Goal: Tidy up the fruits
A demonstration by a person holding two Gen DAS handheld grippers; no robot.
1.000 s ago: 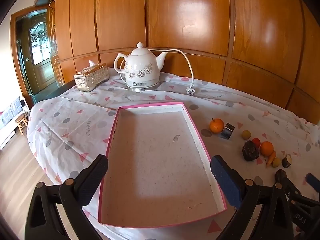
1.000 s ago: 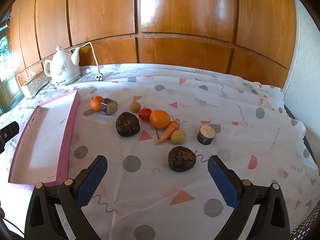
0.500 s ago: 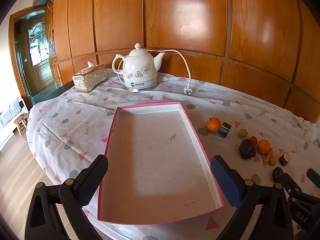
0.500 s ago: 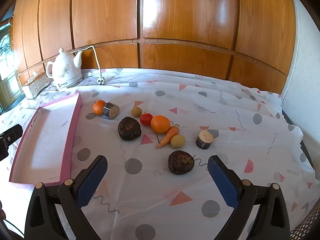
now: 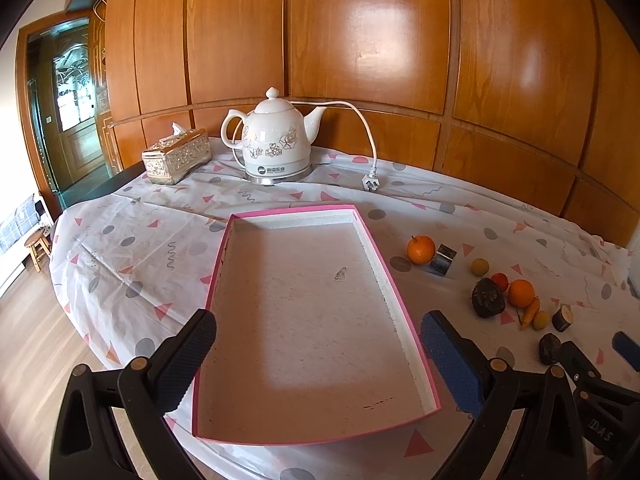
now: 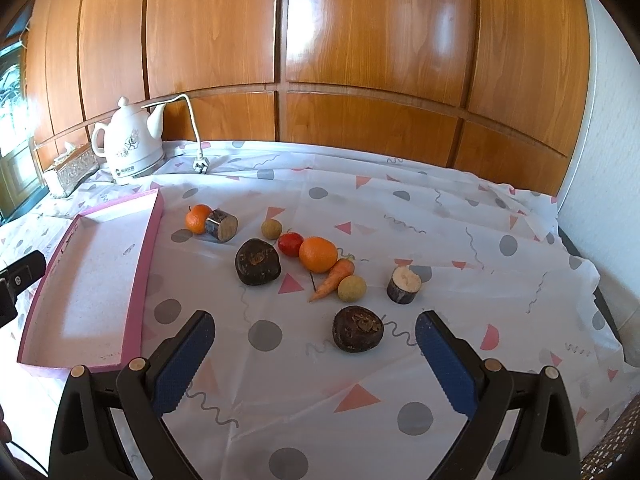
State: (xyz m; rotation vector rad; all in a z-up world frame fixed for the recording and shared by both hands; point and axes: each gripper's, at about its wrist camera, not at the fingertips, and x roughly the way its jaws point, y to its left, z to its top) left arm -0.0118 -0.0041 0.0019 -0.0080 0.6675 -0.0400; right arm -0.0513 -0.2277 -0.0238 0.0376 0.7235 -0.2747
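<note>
Both your tongs are spread wide and hold nothing. Your left gripper point(image 5: 316, 354) hangs over the near end of the bare pink tray point(image 5: 384, 276). Your right gripper point(image 6: 314, 354) faces the fruit pile on the tablecloth point(image 6: 440, 208), right of the tray. The nearest piece, a dark lump point(image 6: 358, 334), sits just ahead, slightly right of centre between the jaws. The carrot point(image 6: 334, 279) lies beyond it, its long axis running diagonally, tip toward you. The right hand is nearer all of it. The dark lumps are hard to identify; 2 look like cut stubs.
</note>
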